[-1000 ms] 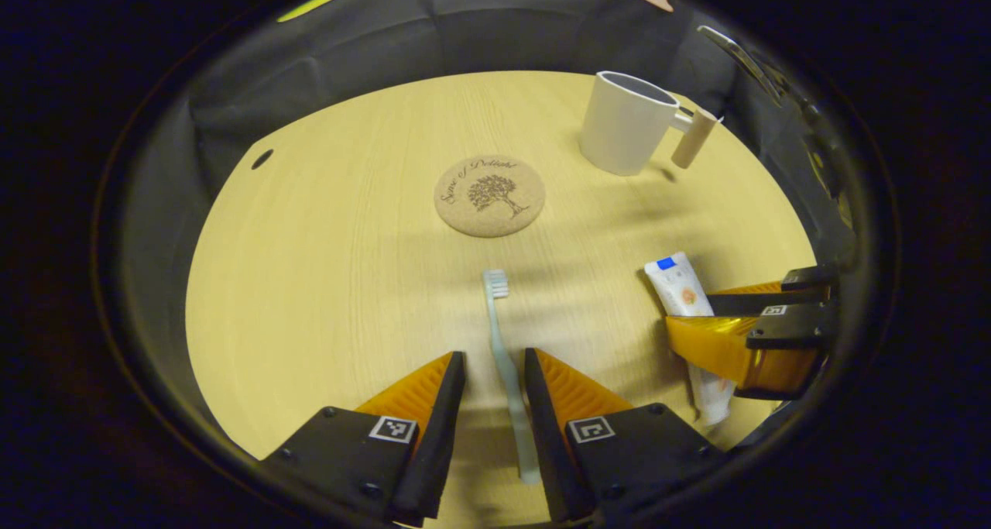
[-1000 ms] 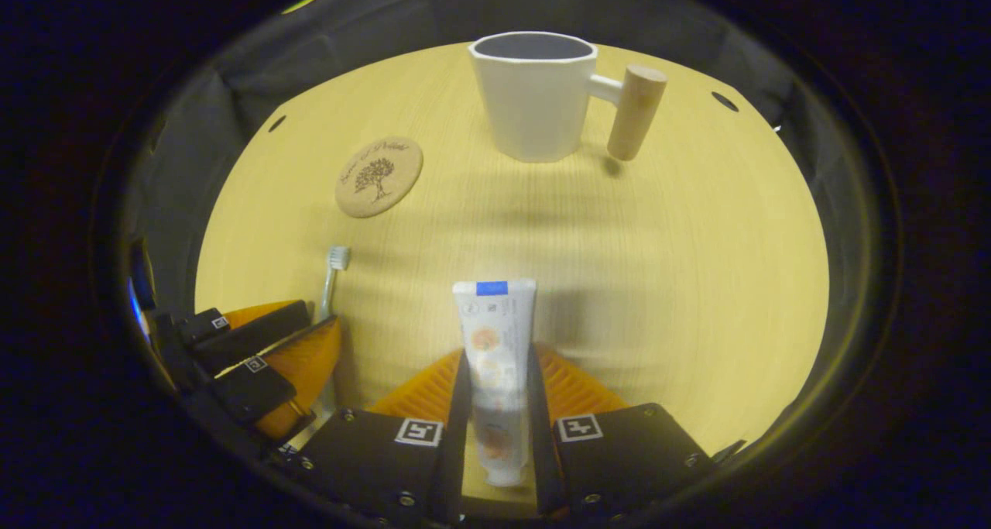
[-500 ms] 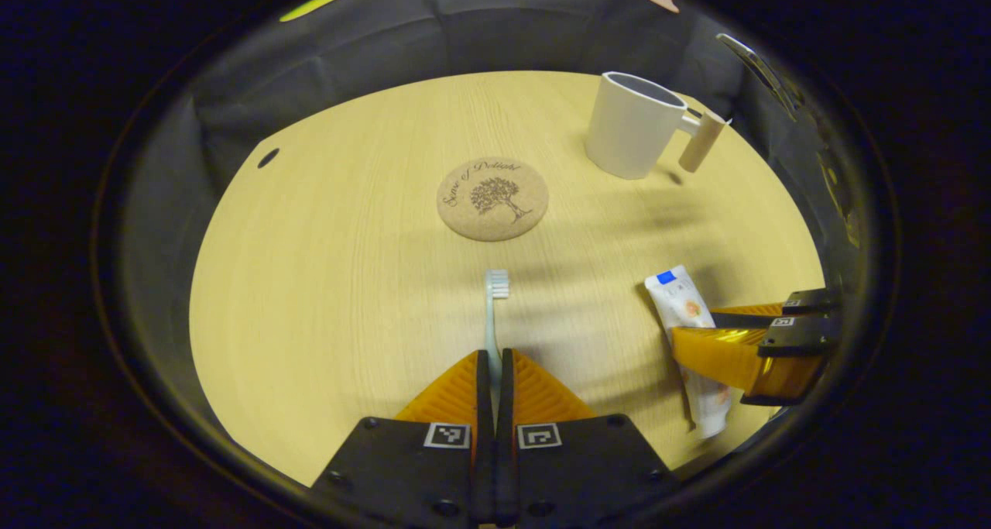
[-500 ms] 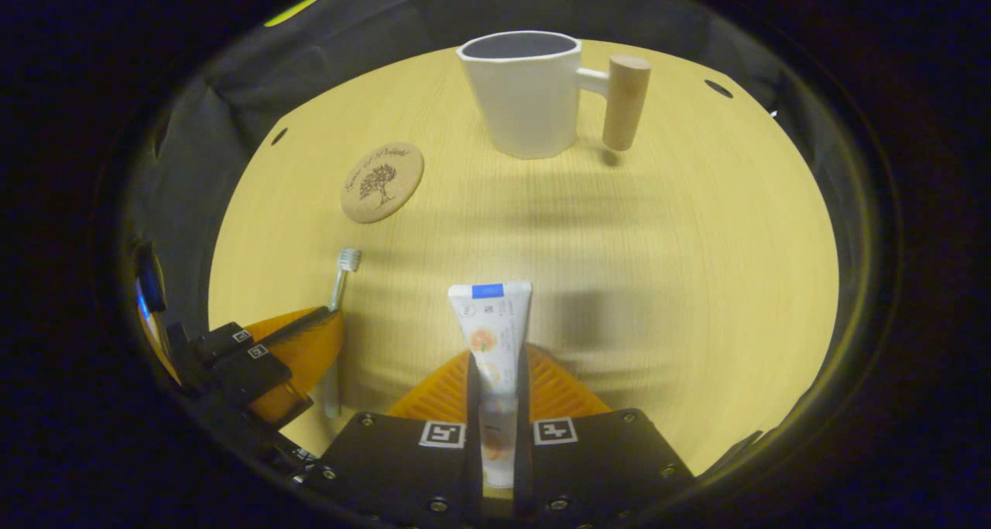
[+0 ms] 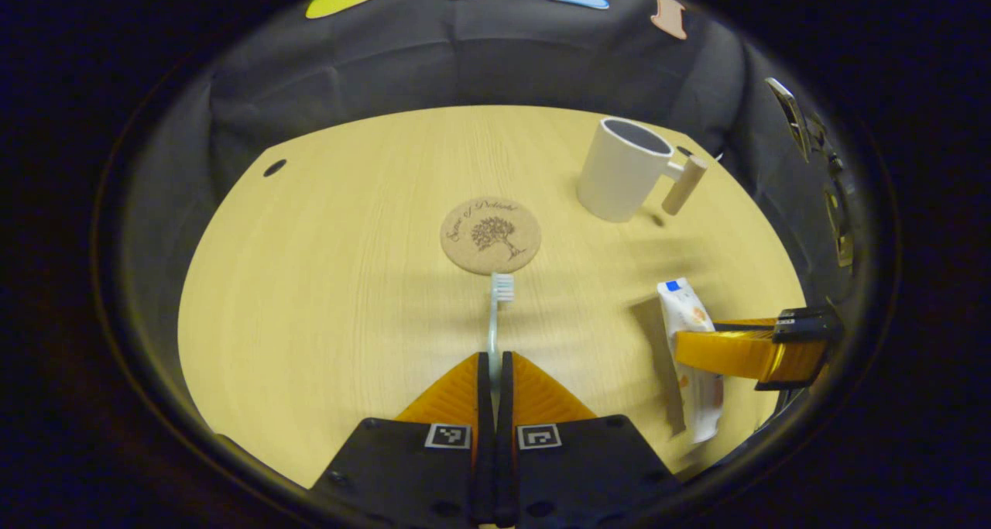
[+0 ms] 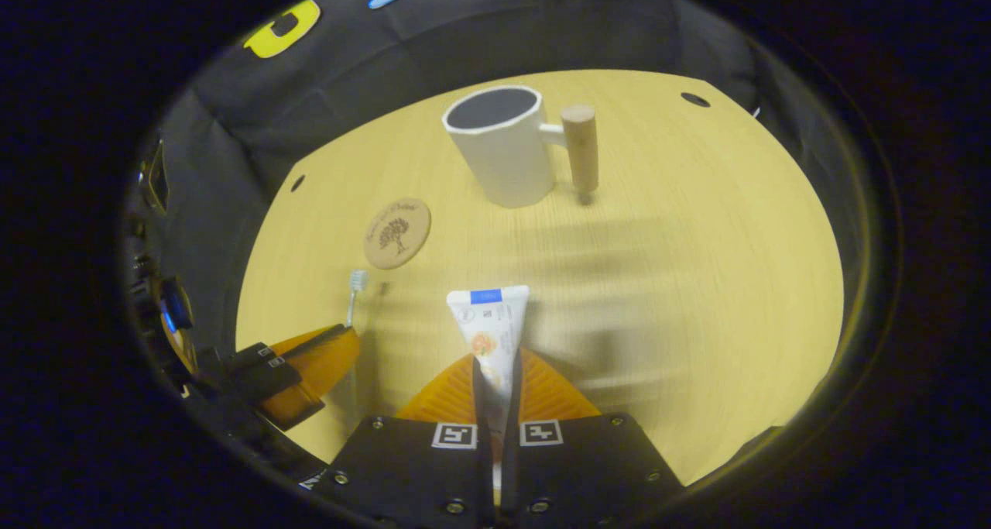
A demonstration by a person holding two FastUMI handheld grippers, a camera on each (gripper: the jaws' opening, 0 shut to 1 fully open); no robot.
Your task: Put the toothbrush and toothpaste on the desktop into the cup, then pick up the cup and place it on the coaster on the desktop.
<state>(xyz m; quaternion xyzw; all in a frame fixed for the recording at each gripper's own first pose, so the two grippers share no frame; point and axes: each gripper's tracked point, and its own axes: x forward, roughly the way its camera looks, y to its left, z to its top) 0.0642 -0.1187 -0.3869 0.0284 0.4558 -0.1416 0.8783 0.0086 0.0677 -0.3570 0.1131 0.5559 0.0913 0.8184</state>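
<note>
Toothpaste (image 6: 489, 328) between right gripper (image 6: 495, 374) jaws

Pale wood-grain desktop (image 5: 325, 281) with small dark holes near its far edge, creased black cloth wall (image 5: 480, 72) behind, dim warm light

The coaster (image 5: 490, 235) bears script lettering — too small to read.

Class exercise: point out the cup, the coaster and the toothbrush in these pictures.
cup (image 6: 507, 165): right gripper view, on its outer wall.
coaster (image 5: 490, 235): left gripper view, on the middle of its top face.
toothbrush (image 5: 502, 286): left gripper view, on its bristle head.
</note>
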